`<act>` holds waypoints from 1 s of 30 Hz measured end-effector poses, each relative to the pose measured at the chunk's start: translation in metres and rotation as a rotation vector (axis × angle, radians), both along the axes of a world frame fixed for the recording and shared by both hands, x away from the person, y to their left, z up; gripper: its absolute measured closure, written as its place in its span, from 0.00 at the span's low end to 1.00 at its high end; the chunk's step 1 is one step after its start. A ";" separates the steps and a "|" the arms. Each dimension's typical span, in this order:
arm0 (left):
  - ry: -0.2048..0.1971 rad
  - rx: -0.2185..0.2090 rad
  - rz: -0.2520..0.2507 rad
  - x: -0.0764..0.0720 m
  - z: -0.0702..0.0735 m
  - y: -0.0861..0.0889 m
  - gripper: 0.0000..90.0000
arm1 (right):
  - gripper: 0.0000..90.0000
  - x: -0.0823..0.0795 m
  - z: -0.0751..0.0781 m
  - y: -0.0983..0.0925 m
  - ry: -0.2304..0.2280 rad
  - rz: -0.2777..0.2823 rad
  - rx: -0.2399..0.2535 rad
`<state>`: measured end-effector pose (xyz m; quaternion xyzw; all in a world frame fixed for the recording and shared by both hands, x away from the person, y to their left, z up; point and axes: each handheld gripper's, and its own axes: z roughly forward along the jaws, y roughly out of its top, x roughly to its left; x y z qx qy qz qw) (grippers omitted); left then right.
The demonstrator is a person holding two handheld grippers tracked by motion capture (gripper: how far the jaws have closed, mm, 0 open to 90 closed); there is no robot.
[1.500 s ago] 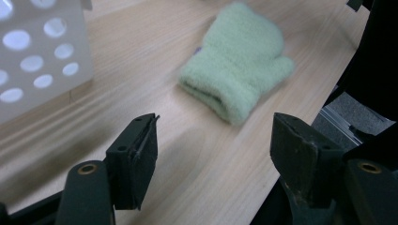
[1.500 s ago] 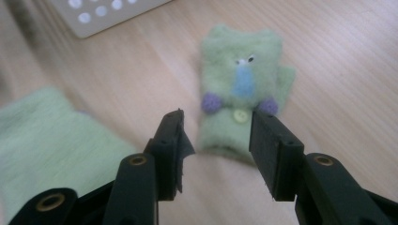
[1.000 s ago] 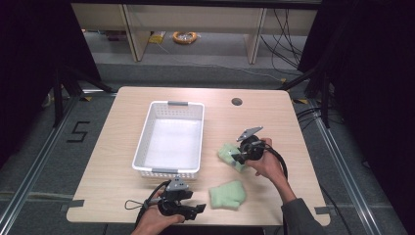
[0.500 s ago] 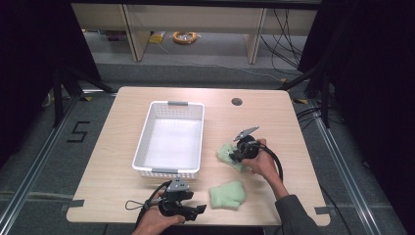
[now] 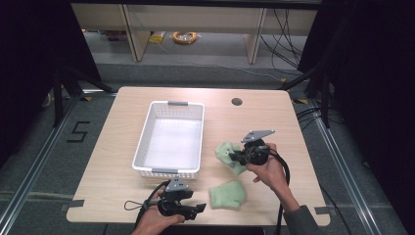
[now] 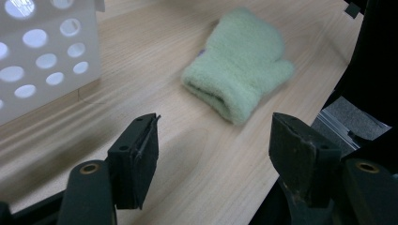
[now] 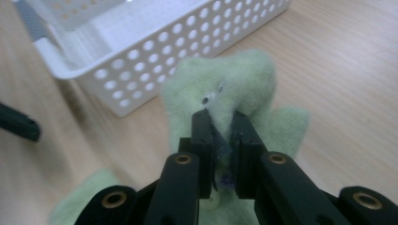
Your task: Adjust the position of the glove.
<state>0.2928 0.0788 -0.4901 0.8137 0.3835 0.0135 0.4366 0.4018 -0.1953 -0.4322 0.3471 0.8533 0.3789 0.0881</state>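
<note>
Currently: two green mittens, one gripped, white basket beside them.

Nearest, left gripper [image 5: 192, 209], jaws apart and empty, facing the loose mitten [image 6: 239, 70] lying just ahead, cuff toward the jaws. Beyond, right gripper [image 7: 220, 129], whose jaws have just been closing, is clamped on the second mitten [image 7: 234, 79], lifted off the table [image 5: 303, 127]. Perforated basket [image 5: 147, 147] lies just past that mitten; right hand is nearer.
</note>
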 end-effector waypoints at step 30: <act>-0.054 0.033 -0.076 -0.021 0.001 -0.029 0.39 | 0.90 -0.074 -0.031 0.032 0.102 0.020 0.077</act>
